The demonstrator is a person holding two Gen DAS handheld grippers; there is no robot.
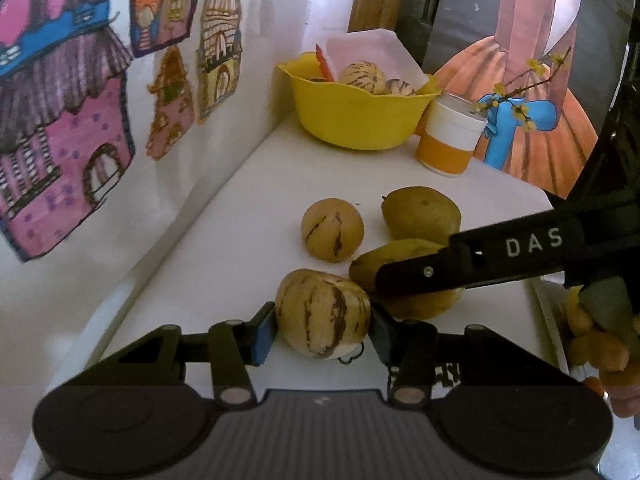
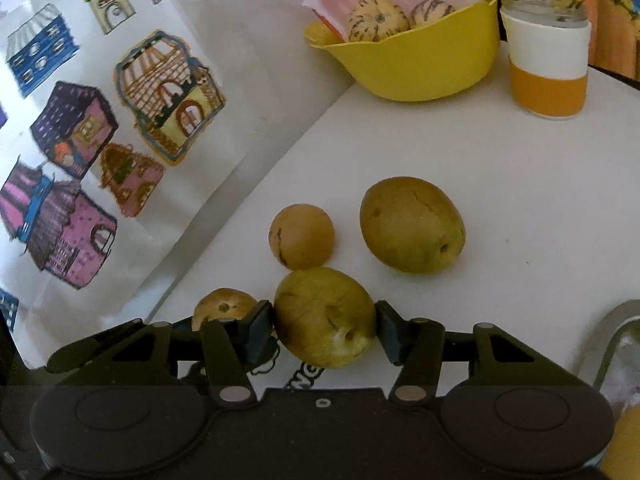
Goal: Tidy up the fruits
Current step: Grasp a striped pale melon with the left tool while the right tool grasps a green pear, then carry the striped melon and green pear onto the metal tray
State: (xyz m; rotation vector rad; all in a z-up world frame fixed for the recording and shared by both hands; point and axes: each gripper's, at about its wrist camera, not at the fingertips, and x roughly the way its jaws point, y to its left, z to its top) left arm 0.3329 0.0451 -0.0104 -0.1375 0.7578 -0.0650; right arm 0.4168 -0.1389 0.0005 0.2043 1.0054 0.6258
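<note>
My left gripper [image 1: 323, 322] is shut on a pale striped melon [image 1: 322, 312] that sits low over the white table [image 1: 248, 216]; both blue pads touch its sides. Right beside it, my right gripper [image 2: 325, 326] is shut on a yellow-green fruit [image 2: 324, 316]. In the left wrist view one right finger [image 1: 420, 276] lies across that fruit [image 1: 396, 256]. Beyond them a small striped melon [image 1: 332, 230] and a green fruit [image 1: 420, 214] lie loose. At the back, a yellow bowl [image 1: 356, 120] holds striped melons [image 1: 362, 76] in a pink tray.
A wall with house drawings [image 1: 80, 152] runs along the left of the table. A glass jar with an orange band [image 1: 448, 144] stands beside the bowl, before a painting of a dress [image 1: 532, 80]. Small orange fruits [image 1: 596, 344] and a metal rim [image 2: 616, 332] are at the right.
</note>
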